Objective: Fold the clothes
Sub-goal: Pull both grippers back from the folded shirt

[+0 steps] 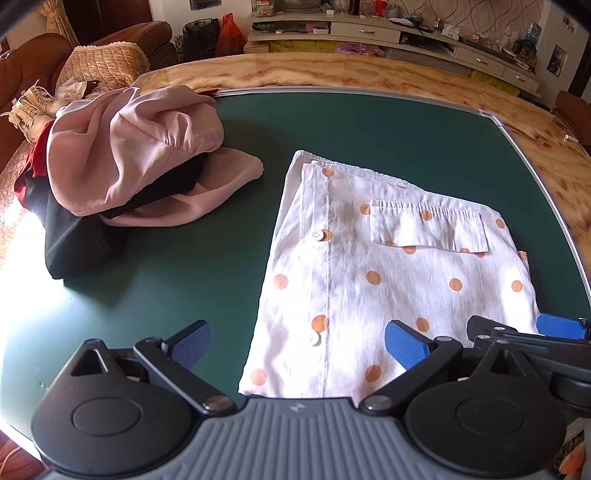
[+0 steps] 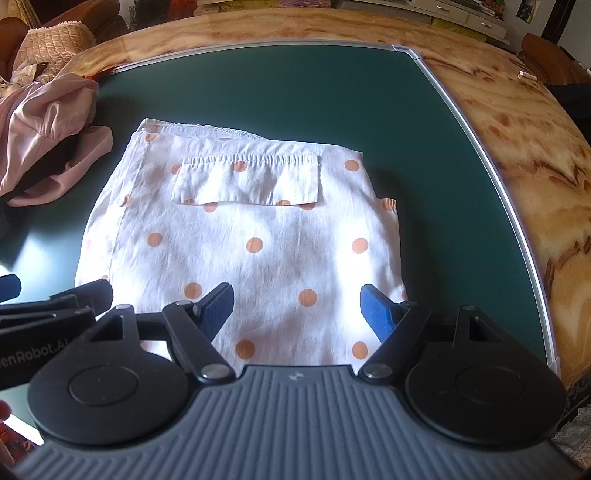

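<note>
A white garment with orange dots point(image 1: 391, 269) point(image 2: 251, 236) lies folded flat on the green mat point(image 1: 332, 125) point(image 2: 295, 85), its pocket and button strip facing up. My left gripper point(image 1: 299, 347) hangs open above the garment's near left corner, nothing between its blue pads. The right gripper point(image 2: 299, 310) is open too, over the garment's near edge, holding nothing. The right gripper's fingers point(image 1: 561, 326) show at the right edge of the left wrist view; the left gripper's arm point(image 2: 55, 306) shows at the left edge of the right wrist view.
A heap of pink and black clothes point(image 1: 129, 162) point(image 2: 44, 140) sits at the mat's left. A marbled tabletop point(image 1: 332, 74) point(image 2: 517, 155) rings the mat. A sofa with cushions point(image 1: 103, 59) is behind on the left, and cluttered low shelves point(image 1: 406, 33) run along the far wall.
</note>
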A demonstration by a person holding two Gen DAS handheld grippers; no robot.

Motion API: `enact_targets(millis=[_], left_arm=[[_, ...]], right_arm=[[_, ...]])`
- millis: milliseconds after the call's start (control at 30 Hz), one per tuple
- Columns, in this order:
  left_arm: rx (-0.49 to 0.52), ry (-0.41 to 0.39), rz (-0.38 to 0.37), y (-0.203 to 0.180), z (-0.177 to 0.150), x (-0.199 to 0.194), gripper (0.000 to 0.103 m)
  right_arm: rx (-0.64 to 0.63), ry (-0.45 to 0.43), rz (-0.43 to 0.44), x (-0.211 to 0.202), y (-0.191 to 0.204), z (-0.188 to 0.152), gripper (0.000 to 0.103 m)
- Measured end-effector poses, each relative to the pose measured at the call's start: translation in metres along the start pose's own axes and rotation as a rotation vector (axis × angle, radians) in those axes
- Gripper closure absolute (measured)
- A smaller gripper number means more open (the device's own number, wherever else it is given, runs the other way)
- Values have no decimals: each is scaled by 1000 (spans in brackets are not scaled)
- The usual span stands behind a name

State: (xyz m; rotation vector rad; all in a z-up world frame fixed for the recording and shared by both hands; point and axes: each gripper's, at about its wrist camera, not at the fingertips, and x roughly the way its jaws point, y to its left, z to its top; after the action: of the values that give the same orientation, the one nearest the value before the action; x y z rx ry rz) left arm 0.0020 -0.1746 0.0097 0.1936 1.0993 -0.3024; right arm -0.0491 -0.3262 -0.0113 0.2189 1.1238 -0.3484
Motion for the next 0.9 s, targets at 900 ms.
enact_targets(millis=[900], left_arm=[[-11,-25,-17,10,-43,-27,0]], right_arm=[[-4,-45,12,-24,5,-44,20]])
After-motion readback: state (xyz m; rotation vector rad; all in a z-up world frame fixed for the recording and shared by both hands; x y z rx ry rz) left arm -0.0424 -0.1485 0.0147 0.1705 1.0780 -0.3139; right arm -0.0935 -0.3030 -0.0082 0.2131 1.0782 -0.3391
